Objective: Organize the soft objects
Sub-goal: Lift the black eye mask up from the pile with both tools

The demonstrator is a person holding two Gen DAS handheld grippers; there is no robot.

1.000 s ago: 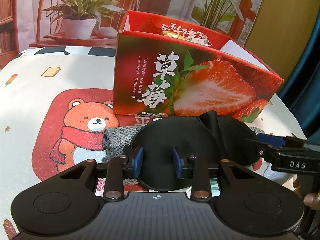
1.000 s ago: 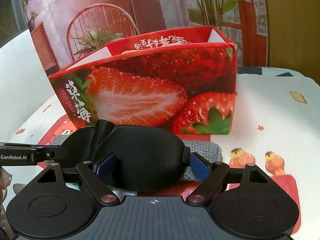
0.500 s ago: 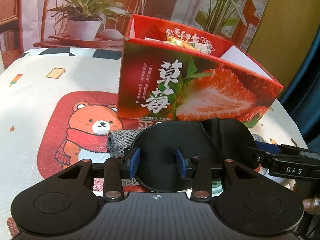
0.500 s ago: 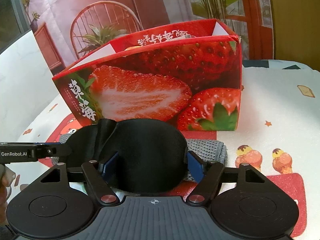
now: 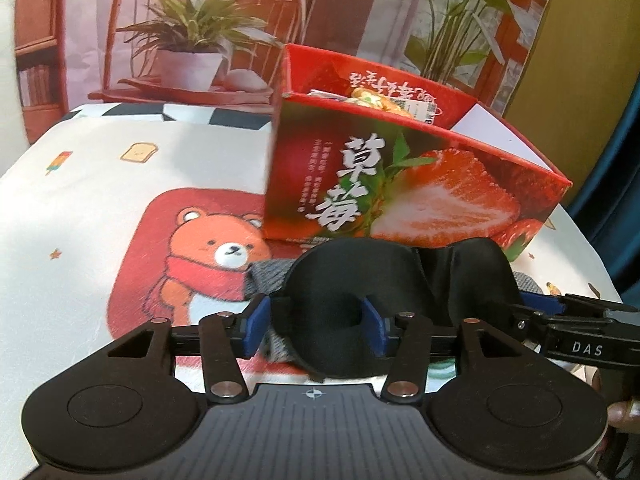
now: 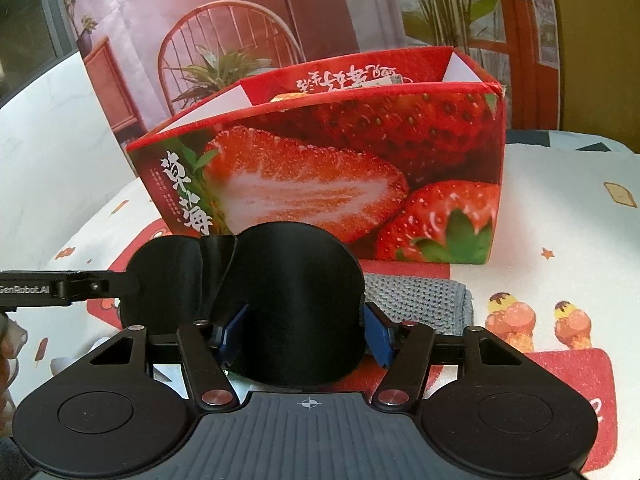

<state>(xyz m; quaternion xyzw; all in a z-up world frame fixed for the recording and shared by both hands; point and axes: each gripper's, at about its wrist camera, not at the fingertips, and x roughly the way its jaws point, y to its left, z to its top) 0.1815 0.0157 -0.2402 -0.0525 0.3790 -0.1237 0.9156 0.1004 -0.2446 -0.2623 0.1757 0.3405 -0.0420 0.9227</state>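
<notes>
My left gripper (image 5: pixel 316 322) has just been spreading around the black sleep mask (image 5: pixel 400 280), whose long axis runs across both hands; my right gripper (image 6: pixel 304 332) has been closing, pinching its other end, strawberry box (image 6: pixel 360 168) just behind.

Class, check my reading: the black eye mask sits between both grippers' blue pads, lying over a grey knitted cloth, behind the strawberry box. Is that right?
One detail is wrong. The black eye mask lies in front of the strawberry box, on the near side, not behind it; the right wrist view shows this. It does sit between both grippers' blue pads, over the grey knitted cloth.
</notes>
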